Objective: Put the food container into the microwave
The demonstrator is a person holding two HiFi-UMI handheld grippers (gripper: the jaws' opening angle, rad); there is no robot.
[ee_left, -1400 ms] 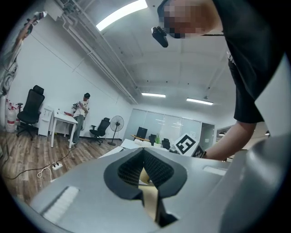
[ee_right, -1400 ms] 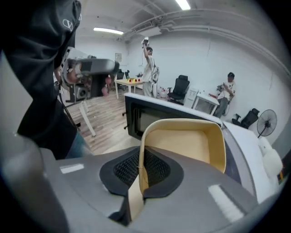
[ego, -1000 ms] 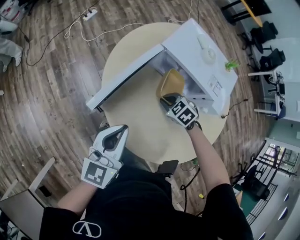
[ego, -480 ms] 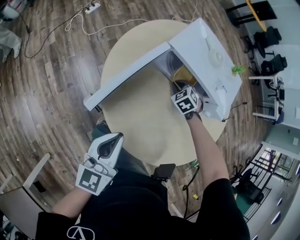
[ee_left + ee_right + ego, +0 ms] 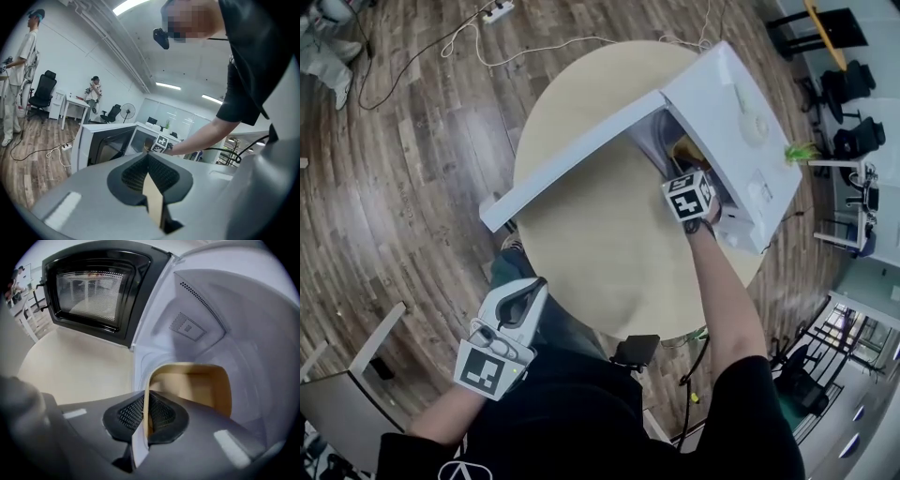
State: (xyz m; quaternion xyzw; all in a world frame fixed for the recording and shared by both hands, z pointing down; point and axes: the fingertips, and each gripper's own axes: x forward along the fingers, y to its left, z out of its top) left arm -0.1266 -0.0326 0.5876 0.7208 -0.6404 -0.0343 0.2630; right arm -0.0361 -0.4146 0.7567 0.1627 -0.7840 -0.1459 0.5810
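clamping food container (image 5: 197, 387) wall, right claw (image 5: 145, 401) inside microwave (image 5: 220, 310); left claw (image 5: 149, 166) together; round beige table (image 5: 581, 225), wood floor (image 5: 403, 187)

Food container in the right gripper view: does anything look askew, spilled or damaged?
The food container is gripped by one wall in the right tongs, inside the microwave, and seems tipped so its empty inside faces the camera. Nothing spilled or damaged shows.

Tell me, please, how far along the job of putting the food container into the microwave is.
Done: the microwave door stands open. In hand: the right gripper, shut on the wall of the food container, holds it inside the microwave cavity. Left: letting go and pulling out; whether it rests on the floor yet, I cannot tell. The left gripper is shut, idle.
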